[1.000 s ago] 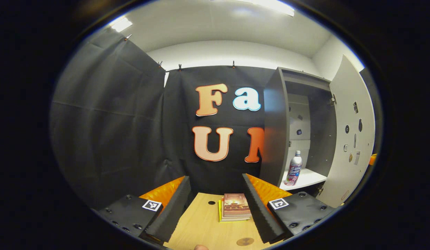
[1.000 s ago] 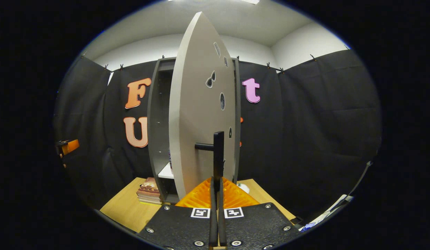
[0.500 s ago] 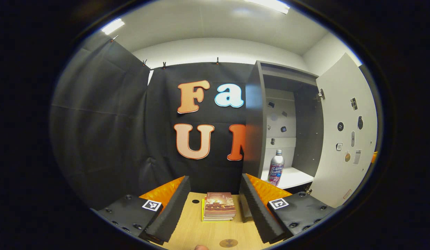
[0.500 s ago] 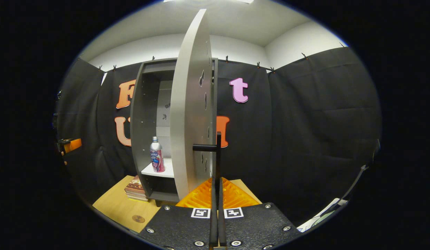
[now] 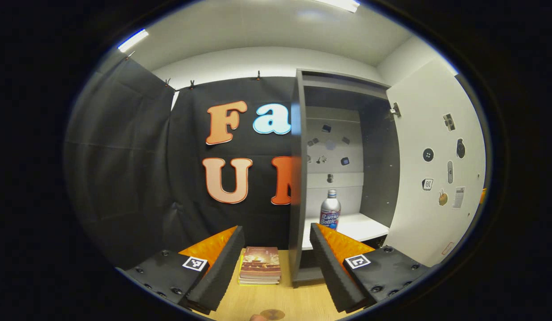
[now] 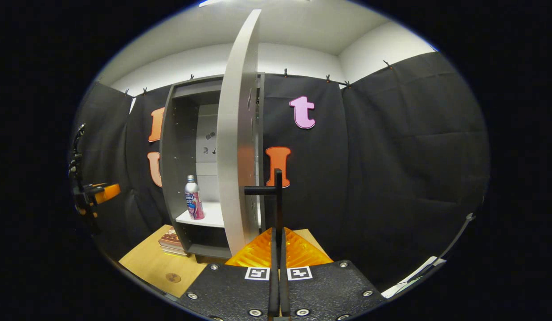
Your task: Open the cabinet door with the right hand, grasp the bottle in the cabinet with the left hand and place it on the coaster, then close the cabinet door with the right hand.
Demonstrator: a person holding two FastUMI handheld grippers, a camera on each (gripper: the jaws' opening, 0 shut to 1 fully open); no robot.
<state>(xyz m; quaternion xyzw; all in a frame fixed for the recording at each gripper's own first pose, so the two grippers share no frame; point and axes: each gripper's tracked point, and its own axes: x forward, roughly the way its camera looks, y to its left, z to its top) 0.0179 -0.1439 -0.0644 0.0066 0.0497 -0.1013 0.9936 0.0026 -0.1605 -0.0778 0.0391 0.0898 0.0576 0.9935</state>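
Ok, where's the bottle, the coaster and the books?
bottle [image 5: 330, 213]: left gripper view, label.
coaster [image 6: 171, 277]: right gripper view, centre of disc.
books [image 5: 260, 265]: left gripper view, top cover.

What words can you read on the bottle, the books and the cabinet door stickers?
Bottle: the label's print is too small and blurred to read.
Books: no readable words on the cover.
Stickers on the cabinet door: too small to read.
Nothing to quote.

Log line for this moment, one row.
door: open | right gripper: shut on door handle | left gripper: open, empty | bottle: upright on cabinet shelf
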